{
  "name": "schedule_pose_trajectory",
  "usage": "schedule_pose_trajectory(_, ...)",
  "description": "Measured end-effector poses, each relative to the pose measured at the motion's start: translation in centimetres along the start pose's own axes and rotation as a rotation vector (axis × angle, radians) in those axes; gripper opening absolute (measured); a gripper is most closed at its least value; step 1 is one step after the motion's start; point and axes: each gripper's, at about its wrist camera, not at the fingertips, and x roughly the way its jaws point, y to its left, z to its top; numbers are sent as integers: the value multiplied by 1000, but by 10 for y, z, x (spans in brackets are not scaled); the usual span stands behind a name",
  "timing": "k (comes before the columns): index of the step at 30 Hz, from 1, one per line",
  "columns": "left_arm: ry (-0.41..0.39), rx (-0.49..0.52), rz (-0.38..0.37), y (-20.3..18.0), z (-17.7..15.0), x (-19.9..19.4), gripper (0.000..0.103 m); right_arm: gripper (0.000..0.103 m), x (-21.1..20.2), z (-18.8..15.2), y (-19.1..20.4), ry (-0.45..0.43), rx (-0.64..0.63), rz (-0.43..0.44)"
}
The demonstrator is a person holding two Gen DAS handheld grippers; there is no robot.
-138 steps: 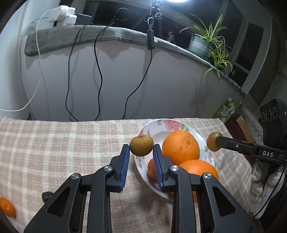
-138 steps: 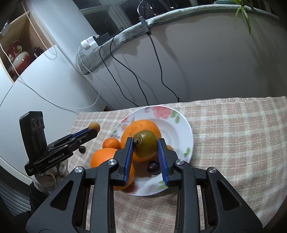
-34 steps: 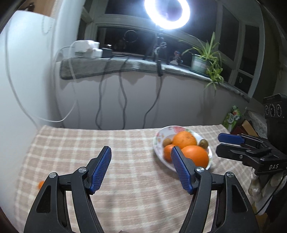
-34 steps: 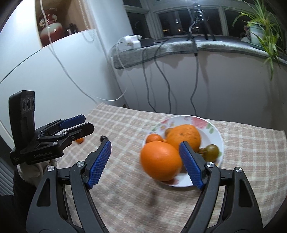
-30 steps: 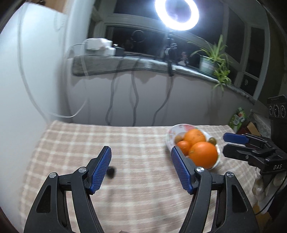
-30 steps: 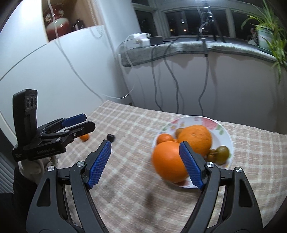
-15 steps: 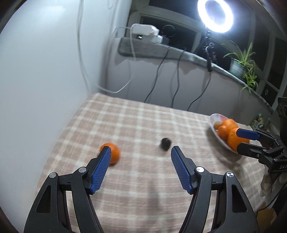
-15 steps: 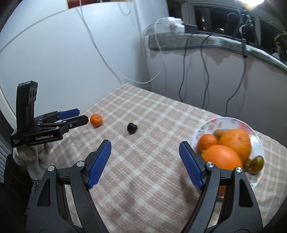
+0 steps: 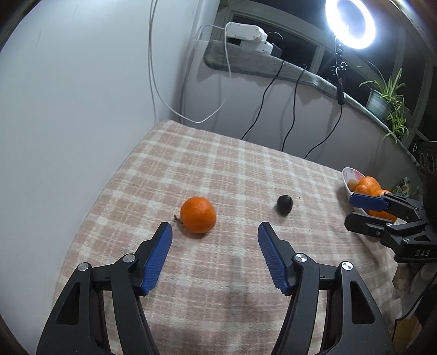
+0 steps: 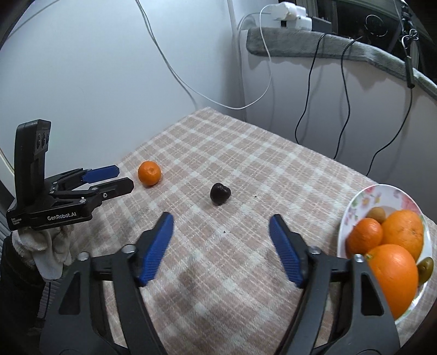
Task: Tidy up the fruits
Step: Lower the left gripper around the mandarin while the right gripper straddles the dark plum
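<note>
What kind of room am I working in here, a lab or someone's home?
Most likely a home, lit for recording. A checked tablecloth covers the table, a flowered plate holds fruit, a potted plant sits on the window ledge, and a ring light shines above it.

Lying on the tablecloth (image 10: 245,169): mandarin (image 10: 149,173) at ten o'clock, small fruit (image 10: 220,193) just right of it, near centre. Sitting at four o'clock, well apart: plate (image 10: 363,199), holding piled fruits (image 10: 401,232).
</note>
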Motion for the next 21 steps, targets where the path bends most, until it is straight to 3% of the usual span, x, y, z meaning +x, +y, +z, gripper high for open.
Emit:
schedule_pose_trajectory(8, 33, -13, 19, 11, 2, 18, 53, 51, 35, 9, 5, 53, 1, 14)
schedule_pose_trajectory(21, 54, -7, 24, 16, 6, 33, 49, 42, 75, 21, 11, 103, -22, -7)
